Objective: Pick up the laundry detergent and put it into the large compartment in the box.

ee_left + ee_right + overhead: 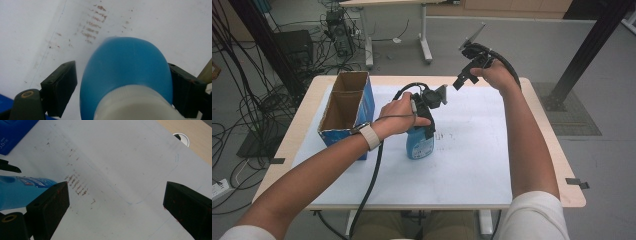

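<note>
Two grippers working over white table sheet (472, 160). Left gripper (428, 111) coming down from above on blue bottle (420, 144), standing upright on the sheet near the middle, just to the right of open blue cardboard box (347, 107). In left gripper view, looking down along the blue bottle (125, 67) with its white collar (135, 105) at the bottom; right jaw touching the side of the bottle, left jaw standing a little apart with a thin strip of sheet showing between, so not fully clenched on it. Right gripper (469, 65) hanging high over the far right part of the table, well apart from the bottle, jaws spread wide and grasping nothing. In right gripper view, seeing the blue bottle (22, 191) at the left edge, brown smudges (78, 186) on the sheet beside it, and round cable hole (182, 138) in the wooden table top at the far corner.
</note>
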Demonstrator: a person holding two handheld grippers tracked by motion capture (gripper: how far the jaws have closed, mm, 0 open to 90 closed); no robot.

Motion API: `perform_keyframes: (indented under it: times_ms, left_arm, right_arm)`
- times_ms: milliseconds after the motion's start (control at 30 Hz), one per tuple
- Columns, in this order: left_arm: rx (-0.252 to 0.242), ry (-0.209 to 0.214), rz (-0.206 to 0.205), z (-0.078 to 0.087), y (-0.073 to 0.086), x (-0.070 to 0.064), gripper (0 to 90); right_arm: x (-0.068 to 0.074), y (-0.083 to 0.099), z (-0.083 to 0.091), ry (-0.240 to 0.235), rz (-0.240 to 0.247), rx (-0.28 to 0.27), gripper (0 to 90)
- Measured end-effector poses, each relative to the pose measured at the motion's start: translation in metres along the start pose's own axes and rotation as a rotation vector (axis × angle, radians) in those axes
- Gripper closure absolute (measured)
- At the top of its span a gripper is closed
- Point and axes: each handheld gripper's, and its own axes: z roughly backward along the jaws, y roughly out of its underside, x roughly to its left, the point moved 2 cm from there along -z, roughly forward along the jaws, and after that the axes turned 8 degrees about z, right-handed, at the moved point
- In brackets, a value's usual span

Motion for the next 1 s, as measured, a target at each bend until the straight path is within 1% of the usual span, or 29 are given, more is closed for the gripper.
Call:
perform_keyframes:
  times_ms: [267, 367, 467, 733, 767, 933, 1000]
  left_arm:
    - [-0.007, -0.006, 0.000, -0.0002, 0.0010, -0.0010, 22.7]
    - [-0.008, -0.018, -0.011, -0.0001, 0.0008, -0.0027, 23.9]
    - [-0.007, -0.018, -0.013, -0.0001, 0.0008, -0.0026, 25.4]
    - [-0.011, -0.017, -0.011, -0.0011, 0.0020, -0.0032, 34.6]
    - [-0.007, -0.019, -0.017, -0.0009, 0.0013, -0.0032, 34.6]
    - [-0.007, -0.013, -0.011, -0.0012, 0.0012, -0.0025, 35.8]
    - [-0.002, -0.017, -0.020, -0.0009, 0.0002, -0.0028, 37.4]
  right_arm:
    - [0.0002, 0.0003, 0.0001, 0.002, -0.003, -0.001, 6.7]
    - [0.0002, 0.0004, 0.0003, 0.002, -0.005, 0.000, 6.7]
    - [0.0002, 0.0005, 0.0003, 0.002, -0.004, -0.002, 6.7]
    - [0.0015, 0.0003, 0.0006, 0.007, -0.001, 0.000, 6.7]
    - [0.0015, 0.0003, 0.0006, 0.007, -0.001, 0.000, 6.7]
    - [0.0015, 0.0005, 0.0010, 0.006, -0.004, 0.000, 6.7]
    - [0.0015, 0.0005, 0.0013, 0.006, -0.002, 0.000, 6.7]
